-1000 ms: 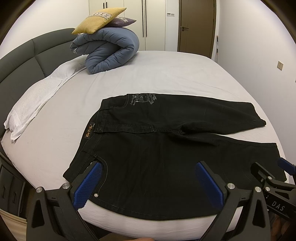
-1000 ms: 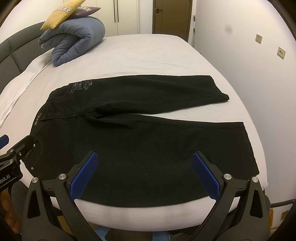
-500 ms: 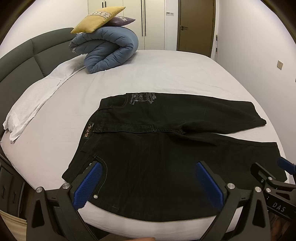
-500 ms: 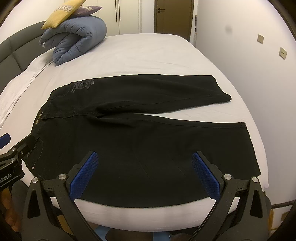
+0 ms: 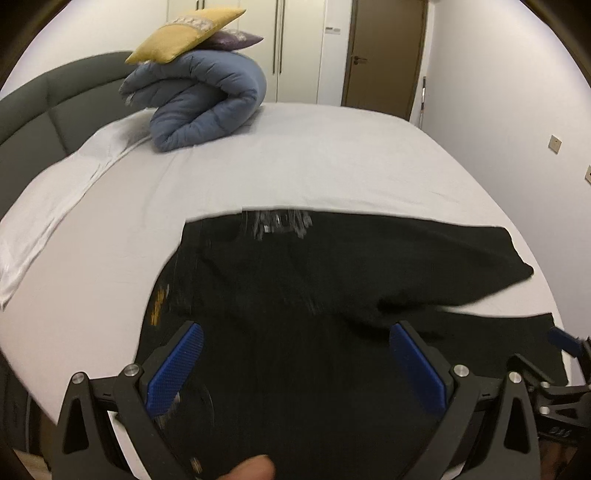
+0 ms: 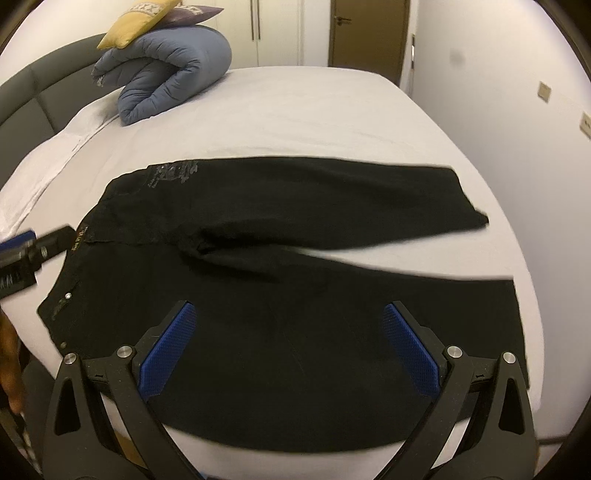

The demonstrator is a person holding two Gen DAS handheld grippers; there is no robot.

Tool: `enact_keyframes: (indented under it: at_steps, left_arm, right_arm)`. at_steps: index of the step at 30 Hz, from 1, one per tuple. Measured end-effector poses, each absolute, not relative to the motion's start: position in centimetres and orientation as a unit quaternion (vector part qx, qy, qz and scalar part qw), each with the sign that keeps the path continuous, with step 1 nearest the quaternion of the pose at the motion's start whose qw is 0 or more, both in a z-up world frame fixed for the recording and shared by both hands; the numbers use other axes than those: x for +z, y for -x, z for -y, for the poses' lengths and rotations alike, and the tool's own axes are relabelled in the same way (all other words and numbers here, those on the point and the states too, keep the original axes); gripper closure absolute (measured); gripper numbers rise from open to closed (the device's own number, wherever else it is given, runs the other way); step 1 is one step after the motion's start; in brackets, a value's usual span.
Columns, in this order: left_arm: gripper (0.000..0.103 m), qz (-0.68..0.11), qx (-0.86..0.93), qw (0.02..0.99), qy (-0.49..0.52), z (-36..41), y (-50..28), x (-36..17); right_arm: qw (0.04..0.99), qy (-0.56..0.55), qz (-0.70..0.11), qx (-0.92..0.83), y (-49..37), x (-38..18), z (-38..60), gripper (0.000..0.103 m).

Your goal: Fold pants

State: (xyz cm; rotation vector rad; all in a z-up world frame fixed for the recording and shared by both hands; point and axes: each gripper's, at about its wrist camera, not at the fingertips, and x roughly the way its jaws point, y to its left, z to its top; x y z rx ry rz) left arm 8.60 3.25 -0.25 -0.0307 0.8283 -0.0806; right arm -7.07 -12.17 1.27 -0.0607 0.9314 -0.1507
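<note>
Black pants lie flat on the white bed, waistband to the left, two legs spread to the right; they also show in the right wrist view. My left gripper is open and empty, low over the near waist and hip part. My right gripper is open and empty over the near leg. The left gripper shows at the left edge of the right wrist view; the right gripper shows at the right edge of the left wrist view.
A rolled blue duvet with a yellow cushion and a purple one sits at the far left of the bed. A grey headboard curves along the left. A white wall is close on the right.
Both grippers have moved forward and down over the pants, which now fill more of each view. The frames are motion-blurred. Both grippers stay open.
</note>
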Motion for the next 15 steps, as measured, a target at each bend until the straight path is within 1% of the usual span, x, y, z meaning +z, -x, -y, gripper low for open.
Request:
enact_keyframes:
  at_steps: [2,5,7,10,12,14,15]
  left_arm:
    - [0.0,-0.402,-0.074,0.912,0.02,-4.0,-10.8,-0.2]
    - [0.0,-0.46,-0.084,0.883,0.024,-5.3,-15.2,-0.9]
    - [0.0,-0.462,-0.1,0.88,0.039,-6.8,-18.5,-0.9]
    - [0.0,-0.446,-0.091,0.89,-0.037,-7.5,-23.4,-0.5]
    - [0.0,-0.457,-0.104,0.88,-0.08,-7.4,-26.8,-1.2]
    - [0.0,-0.471,-0.115,0.867,-0.118,-7.5,-29.9,-2.4]
    - [0.0,-0.483,-0.122,0.856,-0.14,-7.5,-31.4,-3.3]
  right_arm:
    - [0.892,0.027,-0.449,-0.044,5.1,1.6,12.7,0.0]
    - [0.892,0.022,-0.451,0.02,1.8,2.1,13.7,0.0]
    - [0.892,0.033,-0.446,0.057,-0.6,2.5,14.6,0.0]
    - [0.895,0.068,-0.428,0.101,-3.0,2.9,15.1,0.001]
    - [0.893,0.089,-0.422,0.125,-4.6,3.0,15.5,0.008]
    - [0.884,0.097,-0.433,0.149,-6.8,2.5,16.0,0.02]
    - [0.879,0.098,-0.438,0.158,-7.5,2.2,16.3,0.023]
